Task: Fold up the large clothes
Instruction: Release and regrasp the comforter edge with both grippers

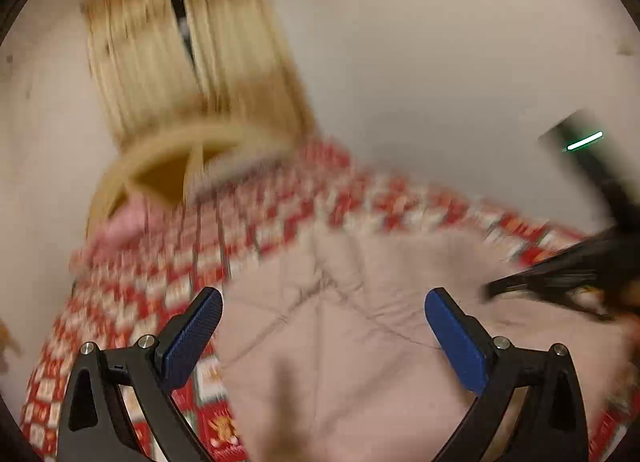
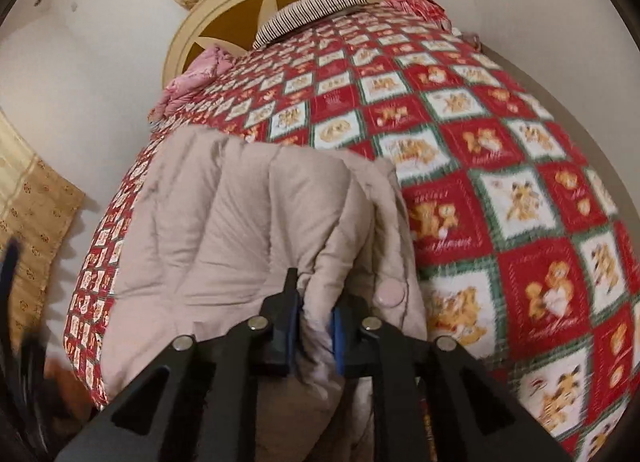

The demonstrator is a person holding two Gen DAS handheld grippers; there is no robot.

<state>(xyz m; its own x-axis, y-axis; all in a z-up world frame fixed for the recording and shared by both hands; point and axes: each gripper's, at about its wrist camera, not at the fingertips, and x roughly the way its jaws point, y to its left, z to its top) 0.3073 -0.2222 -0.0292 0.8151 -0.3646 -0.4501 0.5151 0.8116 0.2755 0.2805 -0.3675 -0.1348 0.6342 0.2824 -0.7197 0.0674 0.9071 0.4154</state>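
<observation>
A beige quilted padded jacket [image 2: 248, 230] lies on the bed's left part, folded over on itself, with a round snap button [image 2: 391, 294] near its right edge. My right gripper [image 2: 314, 316] is shut on a bunched fold of the jacket at its near edge. In the left wrist view the jacket [image 1: 340, 322] spreads below my left gripper [image 1: 323, 312], which is open wide and empty just above the fabric. The right gripper [image 1: 560, 282] shows as a dark blur at the right edge of that view.
The bed has a red, white and green checked quilt [image 2: 500, 166] with bear prints. A cream round headboard [image 2: 224, 10], a striped pillow [image 2: 304, 14] and a pink cloth [image 2: 196, 78] are at the far end. Yellow curtains [image 1: 180, 50] hang behind.
</observation>
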